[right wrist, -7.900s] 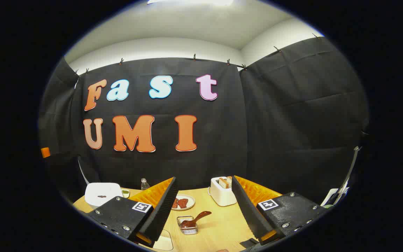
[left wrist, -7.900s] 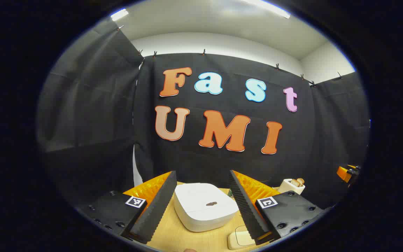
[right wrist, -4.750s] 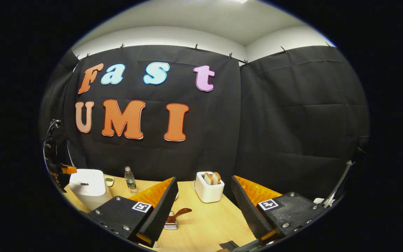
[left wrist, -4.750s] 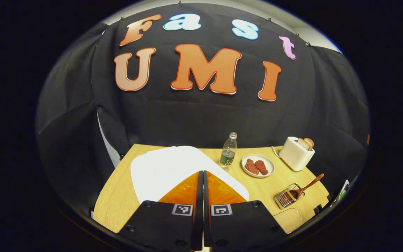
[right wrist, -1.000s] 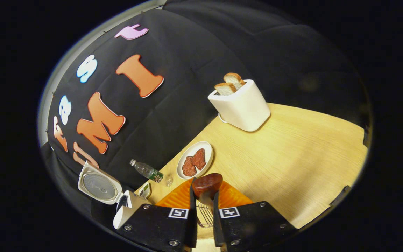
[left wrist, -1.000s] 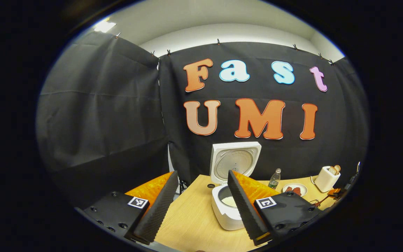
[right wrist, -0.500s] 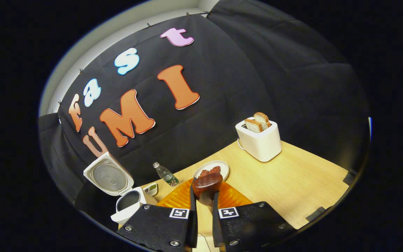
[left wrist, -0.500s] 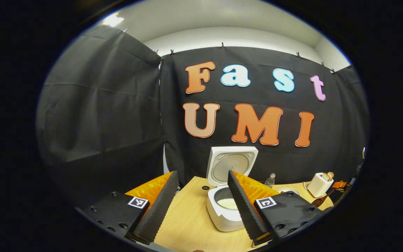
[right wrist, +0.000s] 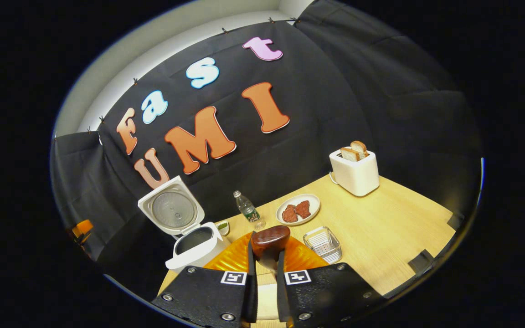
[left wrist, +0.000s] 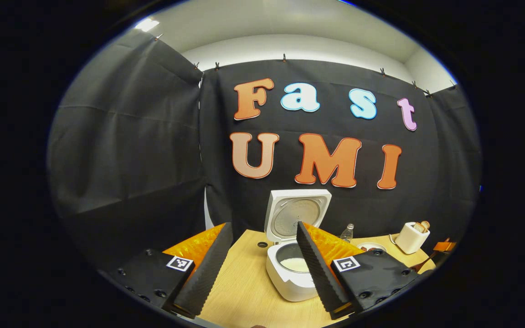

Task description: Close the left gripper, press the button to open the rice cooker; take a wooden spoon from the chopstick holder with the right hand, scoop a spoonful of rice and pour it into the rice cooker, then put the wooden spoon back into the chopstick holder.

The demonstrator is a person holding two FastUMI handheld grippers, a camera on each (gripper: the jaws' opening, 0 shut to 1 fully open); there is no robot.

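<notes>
Holding the spoon [right wrist: 269,243] pinched in the right gripper [right wrist: 265,266], clear of the holder [right wrist: 322,244], they should keep it level toward the rice, while the left gripper [left wrist: 262,269] waits wide apart before the open cooker [left wrist: 293,269].

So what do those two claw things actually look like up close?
The left gripper and the right gripper look alike: flat dark blocks studded with screws, each bearing a small square black-and-white marker, then ribbed orange wedges. The left gripper's fingers have saw-toothed inner faces.
</notes>
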